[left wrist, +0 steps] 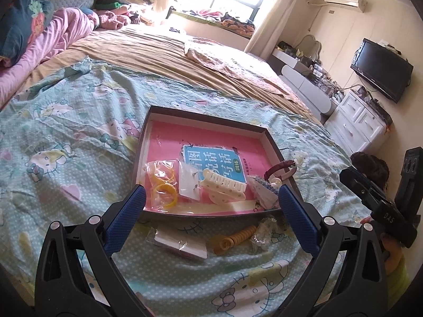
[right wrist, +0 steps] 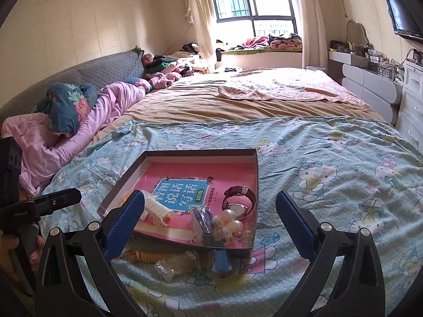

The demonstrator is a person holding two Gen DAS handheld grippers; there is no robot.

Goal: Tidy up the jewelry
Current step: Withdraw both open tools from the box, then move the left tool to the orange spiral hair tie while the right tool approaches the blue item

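Note:
A dark shallow box (left wrist: 148, 142) (right wrist: 248, 155) with a pink book inside lies on the bed. It holds yellow bangles in a bag (left wrist: 162, 187), a clear packet (left wrist: 189, 185), a cream hair claw (left wrist: 223, 189) (right wrist: 158, 207), a dark red watch (left wrist: 281, 170) (right wrist: 239, 196), a blue beaded packet (right wrist: 202, 218) and a pearl clip (right wrist: 228, 223). On the bedspread in front lie a flat packet (left wrist: 181, 243), an orange spiral hair tie (left wrist: 235, 239) (right wrist: 146, 256) and a clear bagged piece (left wrist: 263, 233) (right wrist: 174, 264). My left gripper (left wrist: 211, 198) and my right gripper (right wrist: 210, 202) are open and empty.
The bed carries a Hello Kitty bedspread (left wrist: 66, 137) (right wrist: 330, 158), a tan sheet (right wrist: 198, 105) and pink bedding at the left (right wrist: 53, 142). White drawers (left wrist: 357, 124) and a wall TV (left wrist: 382, 70) stand to the right. A small blue object (right wrist: 220, 260) lies by the box's near edge.

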